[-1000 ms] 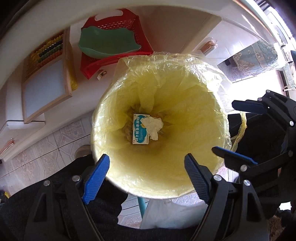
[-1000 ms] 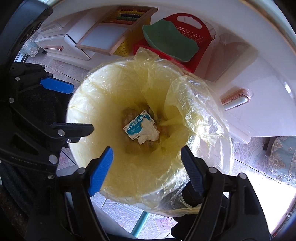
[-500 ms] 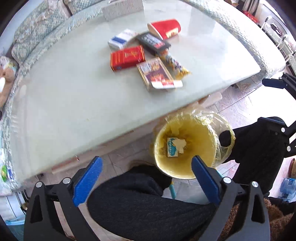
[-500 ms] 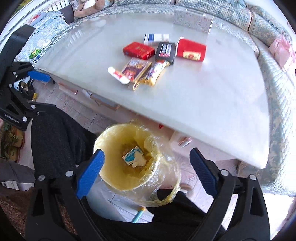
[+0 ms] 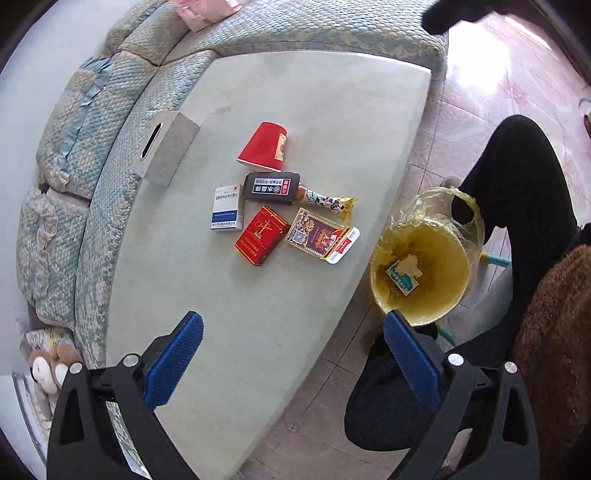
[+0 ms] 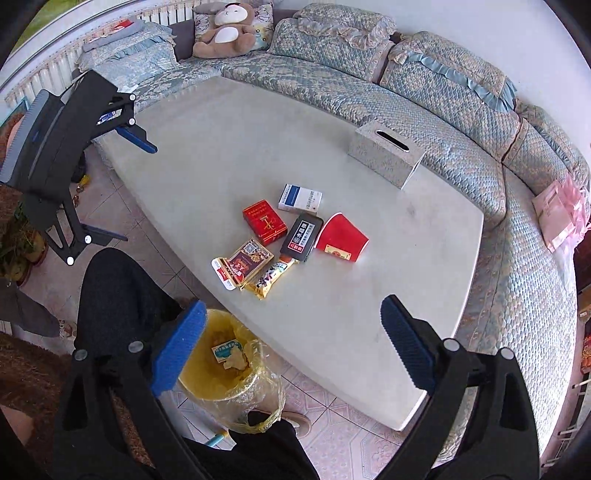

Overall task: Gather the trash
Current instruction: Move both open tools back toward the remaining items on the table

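Note:
Several pieces of trash lie together on the white table: a red paper cup on its side, a black box, a white-and-blue box, a red cigarette pack, an open dark-red pack and a snack wrapper. They also show in the right wrist view, with the cup at the right. A yellow-lined bin stands on the floor by the table edge and holds a box and a tissue. My left gripper and right gripper are both open, empty and high above the table.
A grey tissue box stands on the table's far side. A curved blue-patterned sofa wraps around the table, with a plush toy on it. The person's dark-clad legs flank the bin. The left gripper shows at the left of the right wrist view.
Both grippers have risen from just over the bin mouth to high above the table. The table top and its trash have come into view. Both stay open.

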A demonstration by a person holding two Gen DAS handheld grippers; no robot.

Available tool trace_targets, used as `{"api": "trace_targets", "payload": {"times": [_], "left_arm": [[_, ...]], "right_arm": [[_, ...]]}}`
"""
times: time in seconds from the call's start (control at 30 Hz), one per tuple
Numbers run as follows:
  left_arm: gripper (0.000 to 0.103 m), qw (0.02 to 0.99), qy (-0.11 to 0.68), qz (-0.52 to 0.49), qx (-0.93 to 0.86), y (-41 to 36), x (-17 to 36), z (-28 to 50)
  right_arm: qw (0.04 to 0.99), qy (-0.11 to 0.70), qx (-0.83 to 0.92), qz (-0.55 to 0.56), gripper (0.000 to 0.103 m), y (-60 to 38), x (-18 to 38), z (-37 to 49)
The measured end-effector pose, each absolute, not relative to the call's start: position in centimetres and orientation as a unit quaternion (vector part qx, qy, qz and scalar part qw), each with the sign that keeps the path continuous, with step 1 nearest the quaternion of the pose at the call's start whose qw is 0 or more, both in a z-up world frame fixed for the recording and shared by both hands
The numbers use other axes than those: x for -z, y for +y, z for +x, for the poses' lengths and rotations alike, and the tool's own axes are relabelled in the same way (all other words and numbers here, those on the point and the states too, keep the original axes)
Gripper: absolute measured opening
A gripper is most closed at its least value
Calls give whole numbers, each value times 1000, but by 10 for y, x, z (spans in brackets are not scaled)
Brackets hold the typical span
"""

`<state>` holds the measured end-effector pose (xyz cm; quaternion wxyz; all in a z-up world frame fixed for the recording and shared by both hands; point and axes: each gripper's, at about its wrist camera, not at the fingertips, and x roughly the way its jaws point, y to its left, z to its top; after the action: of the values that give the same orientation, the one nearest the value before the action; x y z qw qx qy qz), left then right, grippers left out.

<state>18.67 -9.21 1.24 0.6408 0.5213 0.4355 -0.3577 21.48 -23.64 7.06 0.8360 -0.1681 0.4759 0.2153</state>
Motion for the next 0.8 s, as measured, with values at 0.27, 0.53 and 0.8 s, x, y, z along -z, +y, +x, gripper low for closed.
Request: {"api": "trace_targets", "payload": {"times": [0.27,0.53,0.8], "left_arm": [[96,588,444,540,407,-104,-3,215],[96,558,442,530,461,-111,15,244],[96,512,464,531,491,-125,58,273]], "right_arm": [[805,458,-278,-254,93,-223,-79,250],[767,487,-305,-284,93,-223,-53,297],[719,526,-333,-308,93,-216,-11,337]]}}
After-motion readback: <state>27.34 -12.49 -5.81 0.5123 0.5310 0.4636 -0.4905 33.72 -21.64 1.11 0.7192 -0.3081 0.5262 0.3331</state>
